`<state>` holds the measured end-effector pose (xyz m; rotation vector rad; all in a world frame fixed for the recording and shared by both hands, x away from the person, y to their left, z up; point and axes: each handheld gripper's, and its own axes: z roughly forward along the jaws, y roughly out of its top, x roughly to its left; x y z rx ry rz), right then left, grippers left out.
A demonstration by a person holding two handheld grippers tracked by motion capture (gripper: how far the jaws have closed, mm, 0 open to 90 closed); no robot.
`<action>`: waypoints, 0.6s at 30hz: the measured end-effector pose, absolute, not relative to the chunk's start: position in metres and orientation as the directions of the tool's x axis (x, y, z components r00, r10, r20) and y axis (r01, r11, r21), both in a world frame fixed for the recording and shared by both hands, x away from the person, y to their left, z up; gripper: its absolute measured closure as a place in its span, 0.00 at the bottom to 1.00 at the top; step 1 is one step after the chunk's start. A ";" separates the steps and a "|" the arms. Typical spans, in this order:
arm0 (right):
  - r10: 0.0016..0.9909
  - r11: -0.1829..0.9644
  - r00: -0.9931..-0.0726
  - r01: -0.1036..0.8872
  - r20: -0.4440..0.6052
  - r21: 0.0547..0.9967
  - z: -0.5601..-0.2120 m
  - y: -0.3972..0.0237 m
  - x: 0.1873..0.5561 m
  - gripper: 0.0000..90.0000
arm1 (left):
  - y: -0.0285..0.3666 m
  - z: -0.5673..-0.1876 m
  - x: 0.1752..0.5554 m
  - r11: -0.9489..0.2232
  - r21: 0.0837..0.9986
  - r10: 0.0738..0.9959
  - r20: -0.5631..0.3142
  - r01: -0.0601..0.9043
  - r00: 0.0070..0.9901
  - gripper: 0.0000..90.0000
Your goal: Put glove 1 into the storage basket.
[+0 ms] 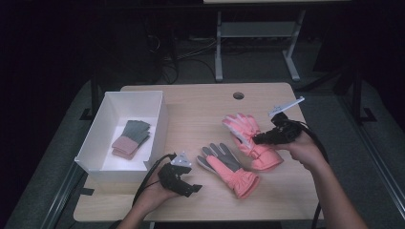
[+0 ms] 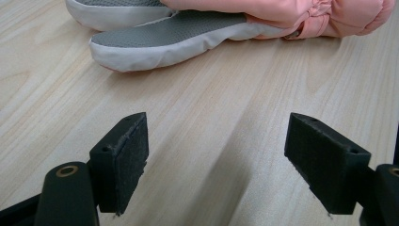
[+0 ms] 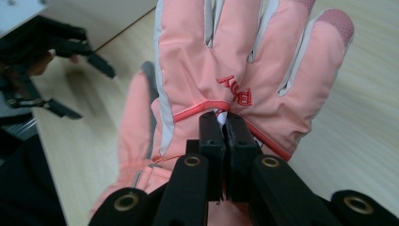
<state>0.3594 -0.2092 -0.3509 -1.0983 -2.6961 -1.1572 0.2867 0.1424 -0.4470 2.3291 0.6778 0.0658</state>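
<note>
Two pink ski gloves lie on the wooden table [image 1: 191, 109]. One glove [image 1: 228, 168] rests mid-table with its grey palm [image 2: 188, 30] up. My left gripper [image 1: 193, 185] stands open just in front of it near the table's front edge, its jaws [image 2: 216, 155] wide apart with only bare wood between them. The other glove [image 1: 246, 136] lies to the right, back side up. My right gripper [image 1: 257, 140] is shut on a pinch of fabric on the back of this glove [image 3: 263, 61], lifting it off the table.
A white open box [image 1: 157, 126] stands at the table's left and holds a folded grey and pink pair of gloves [image 1: 131, 138]. A round cable hole [image 1: 238, 95] sits near the far edge. The left gripper [image 3: 89, 92] appears beyond the held glove.
</note>
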 end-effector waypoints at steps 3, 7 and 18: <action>0.567 0.507 -0.778 0.589 0.271 0.629 -0.352 -0.196 0.352 0.97 | 0.142 -0.447 0.286 -0.617 0.645 0.488 -0.138 0.452 0.862 0.24; 0.537 0.535 -0.797 0.574 0.275 0.620 -0.354 -0.182 0.346 0.97 | 0.142 -0.447 0.287 -0.615 0.645 0.485 -0.143 0.453 0.863 0.24; 0.488 0.604 -0.828 0.549 0.277 0.578 -0.366 -0.155 0.337 0.97 | 0.141 -0.447 0.285 -0.620 0.644 0.484 -0.135 0.448 0.865 0.24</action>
